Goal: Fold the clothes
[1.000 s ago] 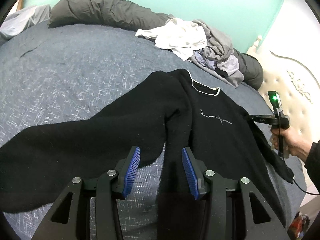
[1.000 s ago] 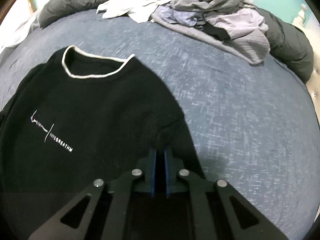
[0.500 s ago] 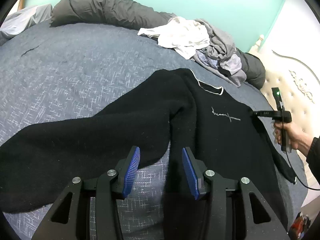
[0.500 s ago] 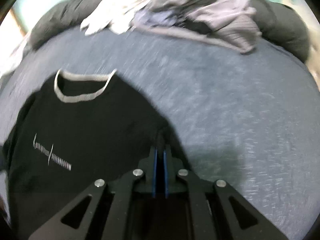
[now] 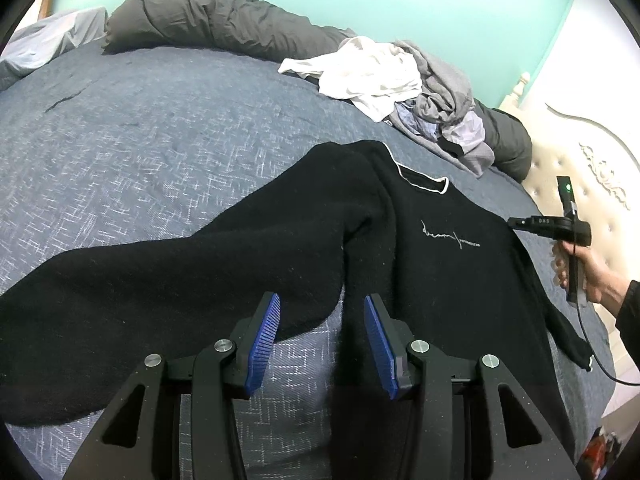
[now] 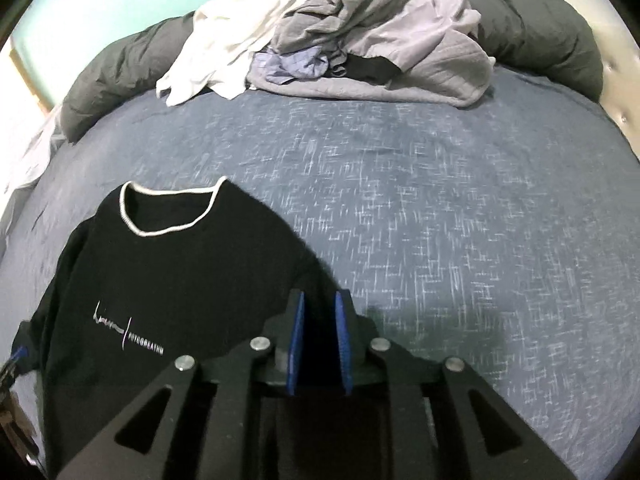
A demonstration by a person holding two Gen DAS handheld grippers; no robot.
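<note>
A black sweater (image 5: 440, 280) with a white-trimmed collar and a small white chest print lies face up on the blue bed cover (image 5: 140, 140). One sleeve (image 5: 180, 280) stretches out flat to the left. My left gripper (image 5: 322, 320) hangs open over the armpit, where that sleeve meets the body, with nothing between its fingers. In the right wrist view the sweater (image 6: 180, 280) fills the lower left. My right gripper (image 6: 319, 320) stands open just above the far shoulder edge. A hand (image 5: 588, 272) holds that gripper (image 5: 516, 222) at the sweater's right side.
A pile of unfolded white, grey and lilac clothes (image 5: 400, 76) lies at the far side of the bed, also seen close in the right wrist view (image 6: 340, 40). A dark grey duvet (image 5: 208, 20) runs along the wall. A cream tufted headboard (image 5: 580, 172) stands at the right.
My right gripper was shut on the sweater's shoulder edge; it has opened and let go. The left gripper has drawn back slightly and stayed open.
</note>
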